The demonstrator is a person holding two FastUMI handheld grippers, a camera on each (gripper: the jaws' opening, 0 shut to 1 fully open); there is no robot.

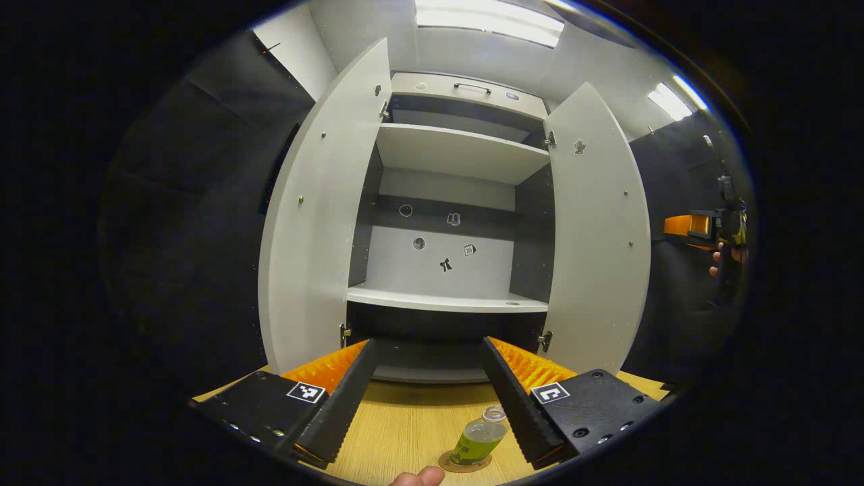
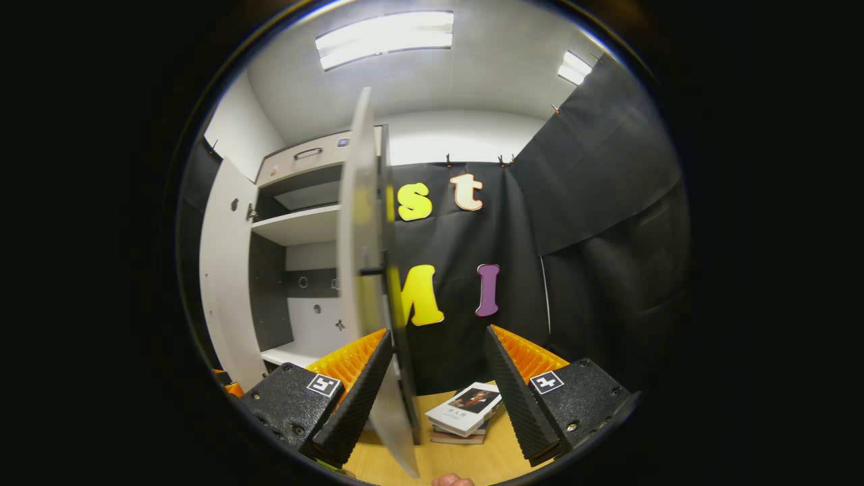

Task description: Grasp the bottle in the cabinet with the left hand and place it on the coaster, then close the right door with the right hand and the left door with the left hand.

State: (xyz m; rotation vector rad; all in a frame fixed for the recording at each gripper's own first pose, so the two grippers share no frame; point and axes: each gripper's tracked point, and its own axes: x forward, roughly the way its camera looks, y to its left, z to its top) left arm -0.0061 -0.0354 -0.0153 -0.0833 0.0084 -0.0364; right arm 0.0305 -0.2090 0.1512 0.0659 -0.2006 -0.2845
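Observation:
A clear bottle [image 1: 479, 437] with a green label stands on a round coaster [image 1: 464, 463] on the wooden table [image 1: 405, 425]. My left gripper [image 1: 428, 343] is open above it, and the bottle shows low between the fingers, apart from both. The cabinet [image 1: 449, 152] is straight ahead with its left door [image 1: 317, 223] and right door [image 1: 597, 229] swung wide. At the far right a hand holds my right gripper [image 1: 705, 226]. In the right gripper view the right gripper [image 2: 437, 332] is open, with the right door [image 2: 364, 270] edge-on beside its left finger [image 2: 354, 398].
The cabinet's shelves [image 1: 445, 300] are bare, with small stickers on the back panel. A short stack of books [image 2: 466, 408] lies on the table right of the right door. The left door [image 2: 226, 270] stands open further left. Black cloth walls close in both sides.

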